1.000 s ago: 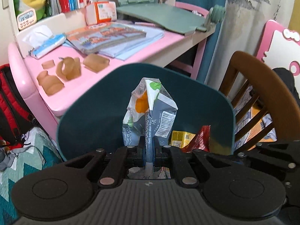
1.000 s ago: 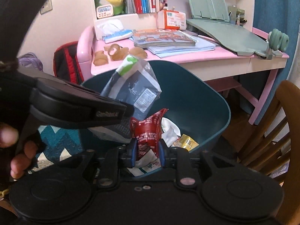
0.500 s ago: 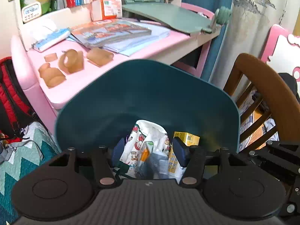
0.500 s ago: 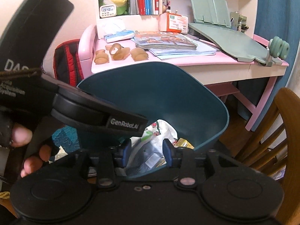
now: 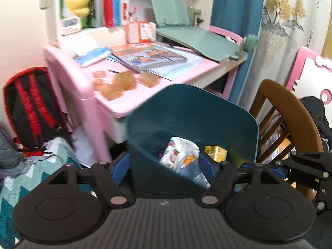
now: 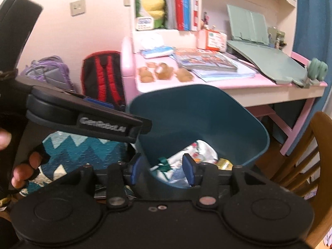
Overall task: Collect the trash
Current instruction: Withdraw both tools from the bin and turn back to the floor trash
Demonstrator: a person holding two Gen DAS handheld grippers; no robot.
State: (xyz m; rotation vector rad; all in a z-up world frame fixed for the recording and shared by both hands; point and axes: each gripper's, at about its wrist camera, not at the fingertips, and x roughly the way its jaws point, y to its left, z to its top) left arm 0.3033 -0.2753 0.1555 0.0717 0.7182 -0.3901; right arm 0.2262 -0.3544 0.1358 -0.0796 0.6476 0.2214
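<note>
From the left wrist, the left gripper, jaws just spread wide and empty, hovers above the teal bin where the crumpled wrappers lie, while from the right wrist the right gripper, also just opened and empty, hangs over the same bin's near rim.

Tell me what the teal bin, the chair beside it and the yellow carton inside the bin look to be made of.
Teal bin: most likely moulded plastic, matte; thin smooth wall, rounded corners, one even colour.
Chair: wood, brown with a slight sheen; curved top rail over turned spindles.
Yellow carton: probably printed, coated paperboard; boxy with a folded edge, too small to be sure.
</note>
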